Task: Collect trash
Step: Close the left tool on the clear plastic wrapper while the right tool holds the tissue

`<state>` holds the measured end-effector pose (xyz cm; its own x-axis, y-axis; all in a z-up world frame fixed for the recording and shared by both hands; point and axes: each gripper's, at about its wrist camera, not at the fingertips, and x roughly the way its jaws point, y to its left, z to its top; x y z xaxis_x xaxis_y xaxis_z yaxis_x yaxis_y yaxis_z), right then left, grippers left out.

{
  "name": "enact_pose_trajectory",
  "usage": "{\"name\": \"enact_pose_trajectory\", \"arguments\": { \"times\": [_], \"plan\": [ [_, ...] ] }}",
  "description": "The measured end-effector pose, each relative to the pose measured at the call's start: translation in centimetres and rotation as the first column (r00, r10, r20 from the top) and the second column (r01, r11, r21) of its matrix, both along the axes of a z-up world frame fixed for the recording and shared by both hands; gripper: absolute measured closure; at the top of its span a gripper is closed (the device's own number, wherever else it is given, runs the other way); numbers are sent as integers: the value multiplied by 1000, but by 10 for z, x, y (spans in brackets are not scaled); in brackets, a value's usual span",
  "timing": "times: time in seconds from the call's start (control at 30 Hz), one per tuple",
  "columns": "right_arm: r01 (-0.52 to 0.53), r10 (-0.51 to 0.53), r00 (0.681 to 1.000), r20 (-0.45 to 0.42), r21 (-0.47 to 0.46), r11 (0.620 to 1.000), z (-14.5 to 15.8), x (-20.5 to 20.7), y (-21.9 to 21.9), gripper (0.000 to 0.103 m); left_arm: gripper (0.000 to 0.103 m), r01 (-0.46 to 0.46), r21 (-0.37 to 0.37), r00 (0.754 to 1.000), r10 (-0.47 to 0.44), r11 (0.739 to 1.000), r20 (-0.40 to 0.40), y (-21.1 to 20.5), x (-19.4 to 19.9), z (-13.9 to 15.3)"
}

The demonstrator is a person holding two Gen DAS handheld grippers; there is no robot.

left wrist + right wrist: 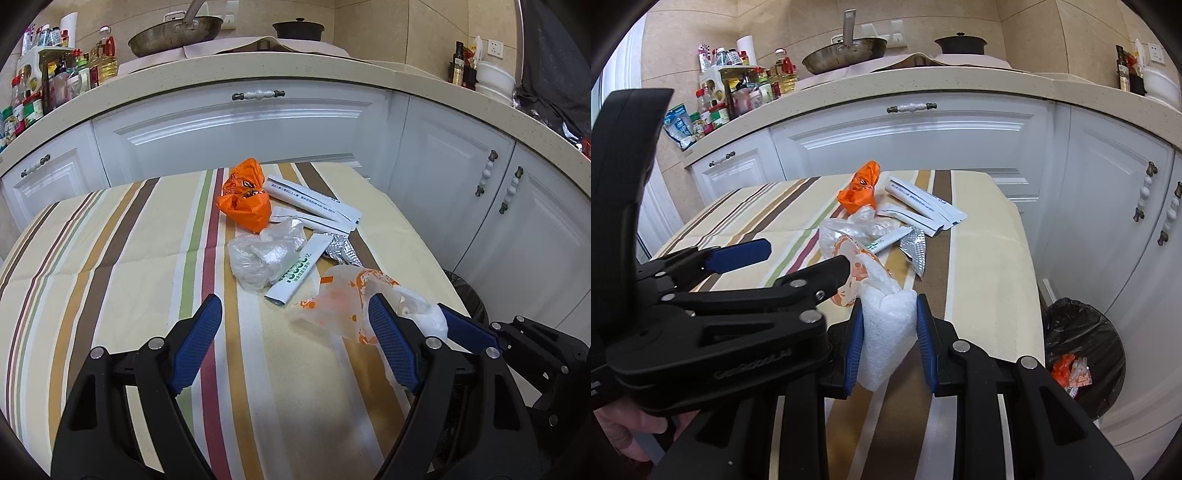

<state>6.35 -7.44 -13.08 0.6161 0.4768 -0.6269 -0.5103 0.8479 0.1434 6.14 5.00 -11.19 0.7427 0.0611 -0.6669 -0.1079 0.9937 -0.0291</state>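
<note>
White, quilted and soft, the folded paper towel wad (884,332) sits clamped upright in the right gripper (889,334) over the striped cloth surface (990,280), near its right edge. From there the black-lined round trash bin (1084,354) lies low to the right, off that edge. The left gripper (291,339), fingers apart and empty, hovers beside a thin orange-printed plastic bag (343,295). Farther along lie a crumpled clear bag (264,254), white sachets (317,206) and an orange bag (245,199).
</note>
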Motion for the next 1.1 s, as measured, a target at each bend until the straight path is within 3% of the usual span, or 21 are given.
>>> {"name": "enact_pose_trajectory", "arguments": {
  "times": [0.13, 0.3, 0.33, 0.67, 0.8, 1.1],
  "plan": [
    [-4, 4, 1000, 1, 2, 1000, -1, 0, 1, 75, 45, 6, 5, 1000, -6, 1000, -6, 1, 2, -1],
    [-5, 5, 1000, 3, 4, 1000, -1, -2, 3, 75, 82, 44, -20, 999, -44, 999, -12, -1, 4, -3],
    [-5, 5, 1000, 3, 4, 1000, -2, -2, 4, 75, 84, 49, -31, 999, -49, 998, -14, -1, 5, -4],
    [51, -51, 999, 10, -3, 999, -1, 2, -10, 75, 90, 6, -19, 1000, -7, 1000, -26, 12, 1, -8],
    [85, -85, 996, 11, -2, 996, -2, 5, -21, 75, 102, 11, -77, 999, -15, 997, -44, 23, -1, -14],
    [138, -138, 990, 18, 4, 990, -1, 7, -40, 75, 103, -7, -62, 1000, 5, 998, -29, 25, -9, -13]
  ]
}}
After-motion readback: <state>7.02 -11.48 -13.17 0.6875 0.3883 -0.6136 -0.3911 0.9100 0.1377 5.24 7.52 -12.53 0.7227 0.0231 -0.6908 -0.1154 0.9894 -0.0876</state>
